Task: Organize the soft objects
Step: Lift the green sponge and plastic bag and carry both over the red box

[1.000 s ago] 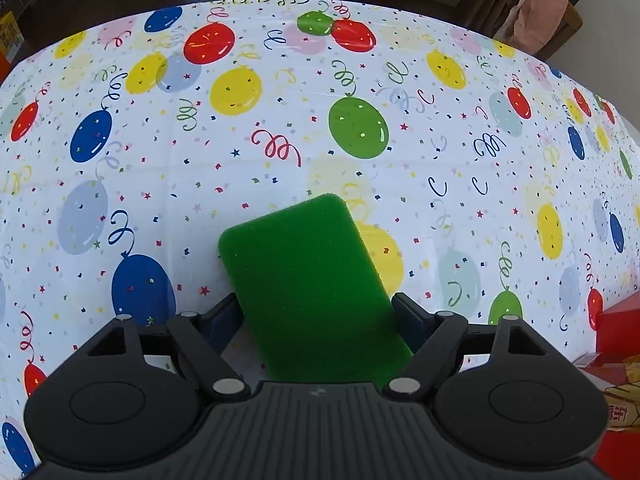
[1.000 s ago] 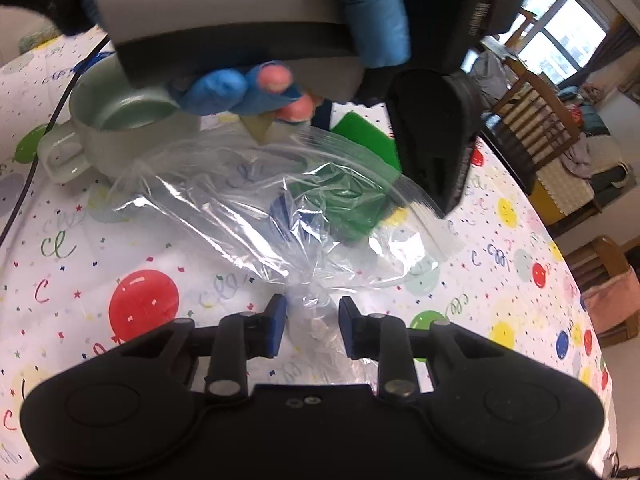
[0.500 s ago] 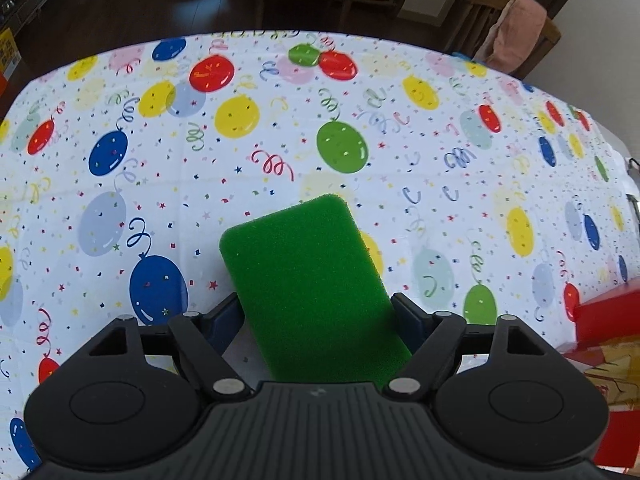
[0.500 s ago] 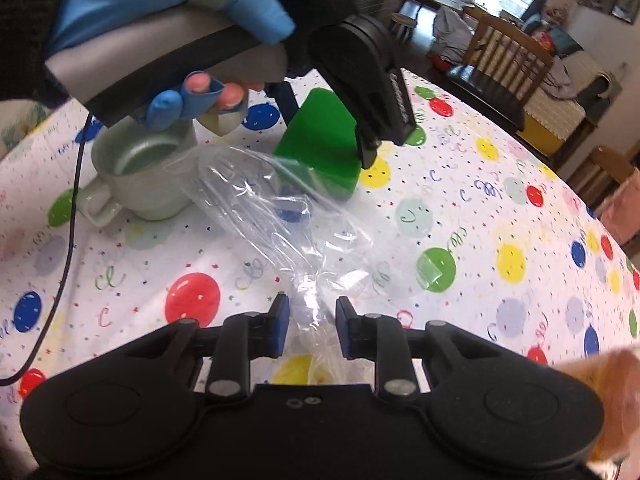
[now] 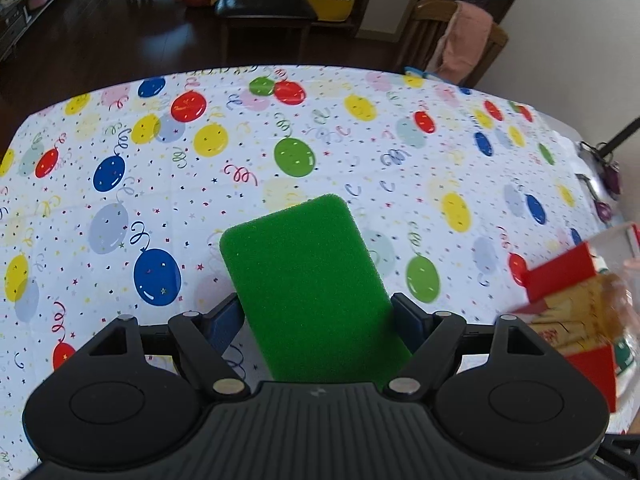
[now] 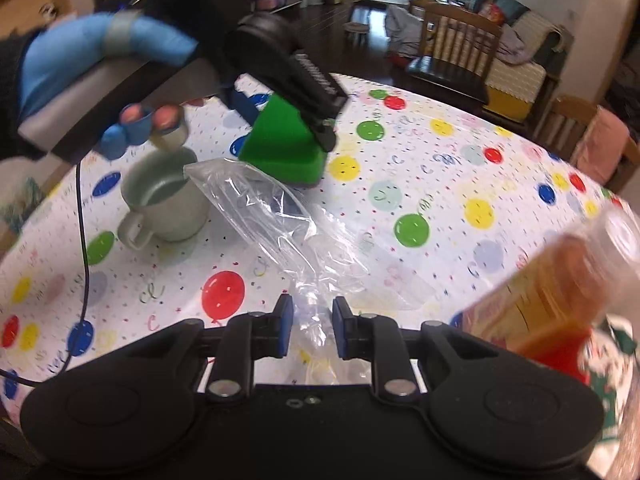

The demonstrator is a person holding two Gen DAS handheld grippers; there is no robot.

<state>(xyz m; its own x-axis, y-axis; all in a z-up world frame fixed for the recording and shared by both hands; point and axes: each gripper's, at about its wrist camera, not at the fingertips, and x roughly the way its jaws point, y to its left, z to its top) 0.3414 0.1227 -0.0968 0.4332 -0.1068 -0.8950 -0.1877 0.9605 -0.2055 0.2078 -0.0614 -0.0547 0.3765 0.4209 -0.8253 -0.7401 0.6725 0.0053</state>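
Left gripper (image 5: 318,316) has its two fingers clamped on the sides of a green sponge (image 5: 308,280), which sticks out forward between them, raised above the balloon-print tablecloth (image 5: 160,160). The left wrist view only shows the sponge's flat top face and open table beyond it, plus a dark chair (image 5: 266,4) and a second chair with a pink cloth (image 5: 466,40) on the far side. At its right edge sits a red and yellow box (image 5: 568,304), partly cut off and blurred.

The right wrist view gives what that one hides: the sponge (image 6: 282,146) seen from the side, tilted down toward the table, thick edge facing the camera, with the left gripper (image 6: 280,120) around it and a blue-gloved hand (image 6: 104,60) on the handle. The sponge's low end is just beside the mouth of a clear plastic bag (image 6: 280,224); touching or not, cannot tell.

Right gripper (image 6: 308,326) fingers are narrow, pinching the crumpled near end of the bag, which stretches away across the table toward the sponge. A pale green mug (image 6: 164,200) stands upright left of the bag, handle toward the camera. A black cable (image 6: 82,240) runs down across the cloth on the left. The box (image 6: 552,300) fills the right side, blurred.
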